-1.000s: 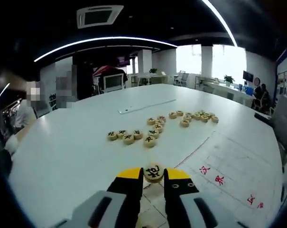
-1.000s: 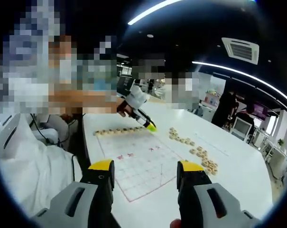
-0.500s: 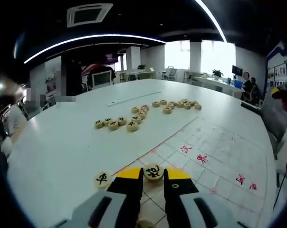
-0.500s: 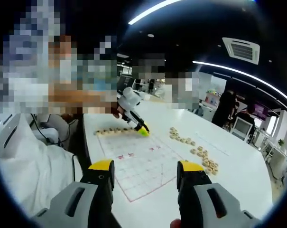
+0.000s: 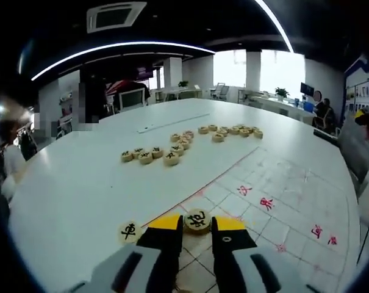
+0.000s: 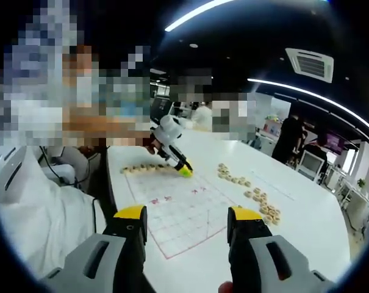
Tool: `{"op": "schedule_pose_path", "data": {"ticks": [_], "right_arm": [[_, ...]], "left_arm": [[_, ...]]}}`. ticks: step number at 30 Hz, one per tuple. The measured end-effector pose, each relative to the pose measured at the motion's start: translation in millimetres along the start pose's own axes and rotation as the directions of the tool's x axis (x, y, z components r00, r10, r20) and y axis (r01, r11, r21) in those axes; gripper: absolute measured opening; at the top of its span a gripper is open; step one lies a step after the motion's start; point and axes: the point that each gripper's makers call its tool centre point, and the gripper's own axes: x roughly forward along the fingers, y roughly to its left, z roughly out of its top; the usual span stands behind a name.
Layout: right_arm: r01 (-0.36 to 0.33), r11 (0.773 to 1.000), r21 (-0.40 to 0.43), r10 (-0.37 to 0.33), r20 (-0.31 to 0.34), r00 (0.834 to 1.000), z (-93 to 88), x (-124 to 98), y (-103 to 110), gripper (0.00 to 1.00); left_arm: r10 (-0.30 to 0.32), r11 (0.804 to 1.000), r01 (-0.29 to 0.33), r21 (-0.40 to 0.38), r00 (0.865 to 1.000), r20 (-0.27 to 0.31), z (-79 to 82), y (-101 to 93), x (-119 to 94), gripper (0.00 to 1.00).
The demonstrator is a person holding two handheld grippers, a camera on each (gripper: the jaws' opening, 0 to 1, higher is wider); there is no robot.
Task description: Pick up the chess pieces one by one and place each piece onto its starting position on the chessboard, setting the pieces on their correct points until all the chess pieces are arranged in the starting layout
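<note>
In the left gripper view, a placed piece (image 5: pixel 129 231) is lying at the chessboard (image 5: pixel 275 183) edge, just left of your left gripper (image 5: pixel 197 221). Loose pieces (image 5: pixel 166 155) are sitting farther off on the white table (image 5: pixel 74 183). The jaws are pinching a round wooden chess piece (image 5: pixel 197 220) with a black character, low over the board. Your right gripper (image 6: pixel 187 224) is hanging spread with nothing between its jaws.

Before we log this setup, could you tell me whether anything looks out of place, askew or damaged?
Nothing looks damaged or spilled. Most loose chess pieces lie in clusters on the white table, off the chessboard, as expected mid-task. The left gripper holds one piece at the board's edge, beside a placed piece.
</note>
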Motion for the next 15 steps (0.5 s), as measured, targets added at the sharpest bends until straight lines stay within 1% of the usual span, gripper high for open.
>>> {"op": "schedule_pose_path", "data": {"ticks": [1, 2, 6, 9, 15], "right_arm": [[0.0, 1.0, -0.001, 0.0, 0.0, 1.0, 0.1, -0.1, 0.2, 0.53], [-0.001, 1.0, -0.002, 0.001, 0.001, 1.0, 0.5, -0.4, 0.7, 0.53], [0.0, 1.0, 0.0, 0.0, 0.002, 1.0, 0.6, -0.4, -0.1, 0.53], [0.0, 1.0, 0.0, 0.0, -0.001, 1.0, 0.0, 0.1, 0.0, 0.53], [0.001, 1.0, 0.0, -0.001, 0.001, 1.0, 0.4, -0.6, -0.5, 0.53]], "left_arm": [[-0.011, 1.0, 0.011, 0.0, 1.0, 0.003, 0.2, -1.7, -0.2, 0.36], [-0.029, 1.0, 0.029, -0.007, 0.999, 0.013, 1.8, -5.1, -2.3, 0.4], [-0.029, 0.999, 0.03, -0.015, 0.998, 0.054, 11.7, -5.2, -10.1, 0.49], [-0.025, 1.0, 0.026, -0.011, 0.997, 0.07, 16.7, -5.2, -16.2, 0.51], [-0.005, 1.0, 0.005, -0.003, 0.997, 0.08, 22.2, 0.5, -24.3, 0.52]]}}
